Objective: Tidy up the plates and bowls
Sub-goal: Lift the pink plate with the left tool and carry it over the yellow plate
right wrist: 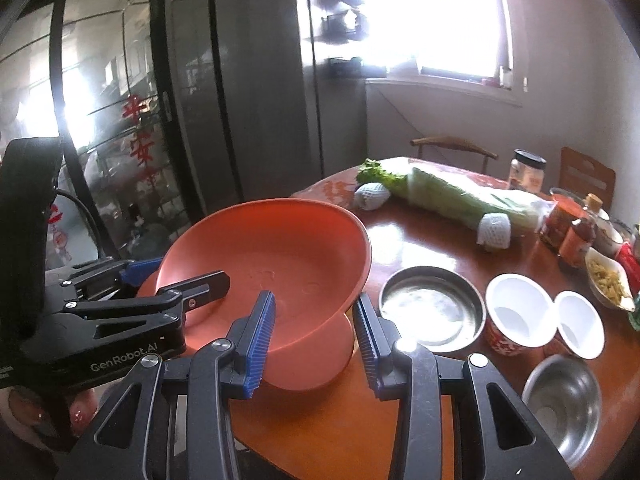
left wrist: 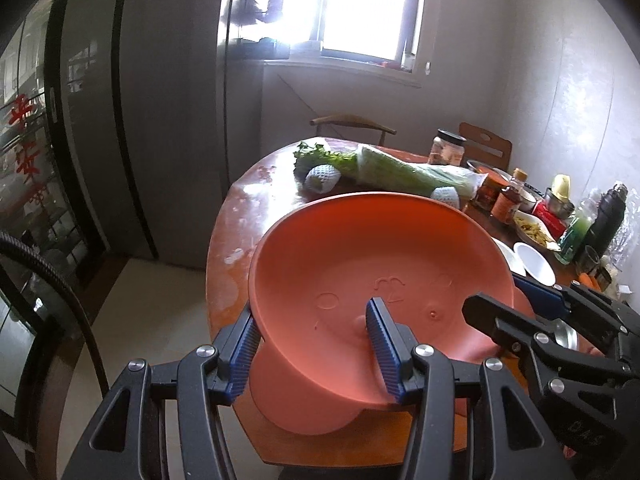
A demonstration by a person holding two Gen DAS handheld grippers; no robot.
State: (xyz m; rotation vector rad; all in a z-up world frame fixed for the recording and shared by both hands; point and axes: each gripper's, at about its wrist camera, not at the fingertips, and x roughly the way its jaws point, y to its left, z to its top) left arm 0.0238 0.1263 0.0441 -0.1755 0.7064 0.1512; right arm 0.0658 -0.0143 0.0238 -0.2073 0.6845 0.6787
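A deep orange plastic bowl (left wrist: 360, 248) hangs tilted above the near edge of the round table, held from two sides. My left gripper (left wrist: 314, 340) is shut on its left wall, one blue pad outside and one inside. My right gripper (right wrist: 314, 340) is shut on the opposite wall in the same way. Each gripper shows in the other's view: the right gripper (left wrist: 508, 300) at the far rim, the left gripper (right wrist: 180, 276) at the left rim. On the table to the right stand a steel plate (right wrist: 432, 308), two white bowls (right wrist: 520, 312) (right wrist: 580, 324) and a steel bowl (right wrist: 564, 400).
The red-brown table (right wrist: 420, 236) also carries a wrapped cabbage (right wrist: 460, 196), foam-netted fruit (right wrist: 370, 196), jars and sauce bottles (right wrist: 572, 236) and a dish of food (right wrist: 608, 280) along the right. A grey fridge (right wrist: 256, 100), glass doors at left, and two chairs (right wrist: 452, 146) behind the table.
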